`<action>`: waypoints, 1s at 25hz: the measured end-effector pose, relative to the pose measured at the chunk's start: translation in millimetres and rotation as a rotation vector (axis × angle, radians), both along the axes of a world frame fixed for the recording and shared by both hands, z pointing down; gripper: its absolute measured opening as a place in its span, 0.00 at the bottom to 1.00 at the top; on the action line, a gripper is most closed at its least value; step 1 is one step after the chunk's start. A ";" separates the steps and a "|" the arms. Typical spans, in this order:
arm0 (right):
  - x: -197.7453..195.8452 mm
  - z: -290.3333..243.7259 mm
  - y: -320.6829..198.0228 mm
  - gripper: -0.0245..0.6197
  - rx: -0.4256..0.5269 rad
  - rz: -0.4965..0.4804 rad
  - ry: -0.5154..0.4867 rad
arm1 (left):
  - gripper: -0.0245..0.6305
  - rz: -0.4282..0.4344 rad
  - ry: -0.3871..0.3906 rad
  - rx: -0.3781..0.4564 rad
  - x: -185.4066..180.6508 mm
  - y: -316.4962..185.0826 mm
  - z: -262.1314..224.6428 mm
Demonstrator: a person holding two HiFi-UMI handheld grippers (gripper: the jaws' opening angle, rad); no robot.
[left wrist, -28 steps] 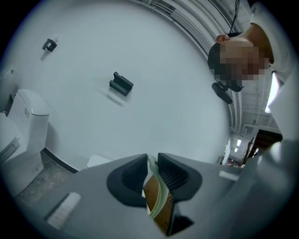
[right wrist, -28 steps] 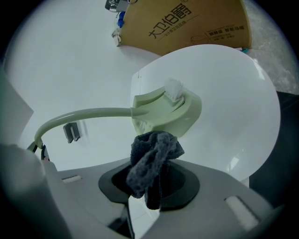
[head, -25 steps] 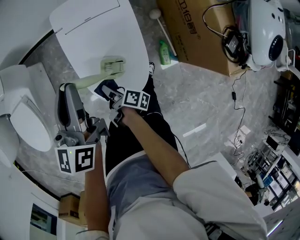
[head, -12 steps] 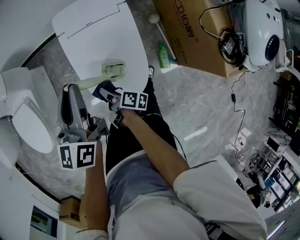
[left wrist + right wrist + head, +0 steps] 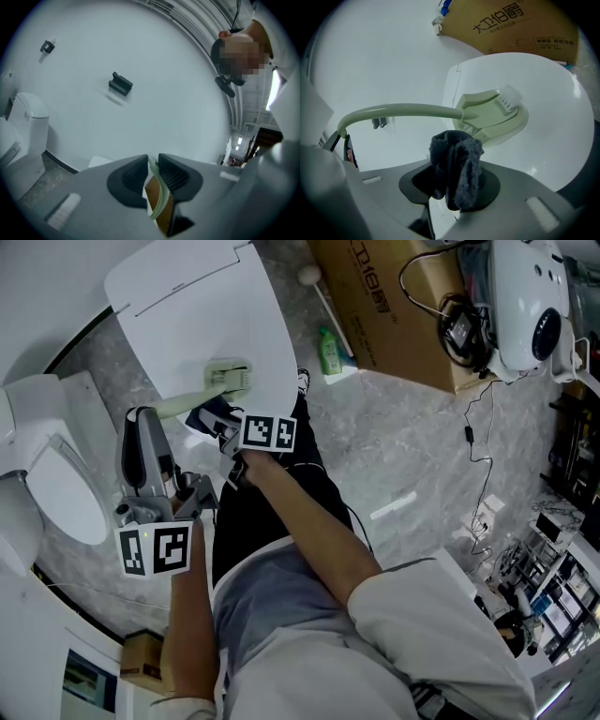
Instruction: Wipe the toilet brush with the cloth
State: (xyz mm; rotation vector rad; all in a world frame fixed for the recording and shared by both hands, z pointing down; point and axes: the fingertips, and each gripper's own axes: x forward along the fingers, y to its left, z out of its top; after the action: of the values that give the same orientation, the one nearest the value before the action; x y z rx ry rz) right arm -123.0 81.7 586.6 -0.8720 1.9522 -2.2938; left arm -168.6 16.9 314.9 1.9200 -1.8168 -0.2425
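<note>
Wiping well here likely means pressing the cloth (image 5: 454, 164) flat against the toilet brush (image 5: 487, 115) and drawing it along the neck while the other end is held steady. The right gripper (image 5: 452, 187) has its jaws closed on the cloth, a dark, nubbly knit bunched into a thick fold just below where the handle (image 5: 403, 111) meets the head; whether it touches is unclear. The left gripper (image 5: 152, 174) is clamped narrowly on the near end of the handle, a thin pale green strip between ribbed dark pads. The brush is smooth pale green plastic, its long handle arching to a flat paddle-shaped head with short white bristles (image 5: 509, 96), resting farther off on a glossy white lid (image 5: 553, 131). A slick handle may twist, so slow, firm strokes seem wise.
</note>
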 end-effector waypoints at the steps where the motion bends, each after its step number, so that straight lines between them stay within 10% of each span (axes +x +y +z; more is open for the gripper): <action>1: 1.3 0.8 0.2 0.21 0.002 -0.006 0.005 | 0.04 -0.001 -0.001 -0.001 -0.2 -0.3 0.0; 25: 37.0 12.1 4.8 0.21 0.022 -0.132 0.041 | 0.04 -0.026 -0.022 -0.008 1.6 -9.2 0.3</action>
State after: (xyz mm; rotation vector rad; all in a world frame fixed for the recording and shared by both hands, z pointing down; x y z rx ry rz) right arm -86.0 86.5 598.6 -0.8191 2.1089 -2.3359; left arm -167.0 7.7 315.1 1.9020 -1.8549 -0.2237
